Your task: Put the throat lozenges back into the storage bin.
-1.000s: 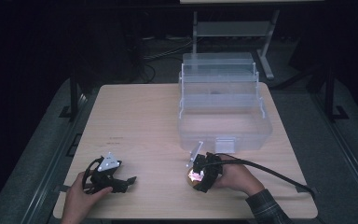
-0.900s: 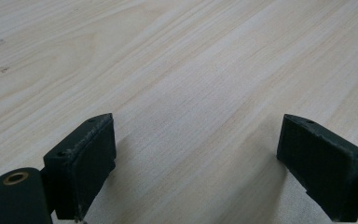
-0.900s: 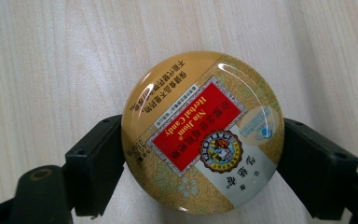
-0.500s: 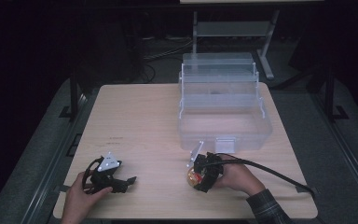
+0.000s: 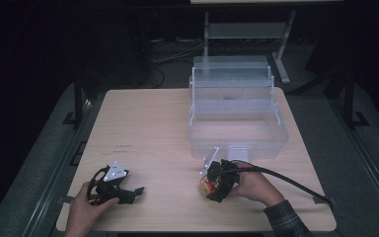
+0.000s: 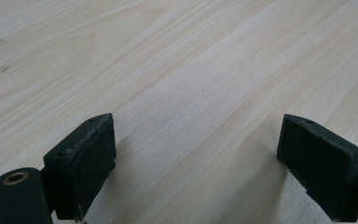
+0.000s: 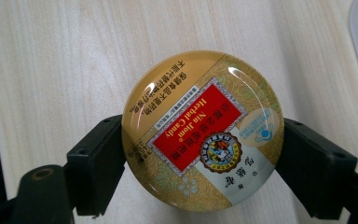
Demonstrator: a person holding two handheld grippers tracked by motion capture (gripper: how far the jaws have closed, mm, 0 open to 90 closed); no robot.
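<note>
The left gripper [image 5: 137, 190] rests on the wooden table [image 5: 148, 123], jaws spread wide with bare wood between them. To its right, the right gripper [image 5: 208, 185] has its jaws clamped on opposite sides of a round Nin Jiom herbal candy tin [image 7: 203, 129]. Just beyond this gripper stands a clear plastic box [image 5: 237, 131].

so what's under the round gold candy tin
Pale wooden table shows all around the round gold candy tin, clamped at its sides by the right gripper jaws. The spot directly beneath is covered by the tin.
</note>
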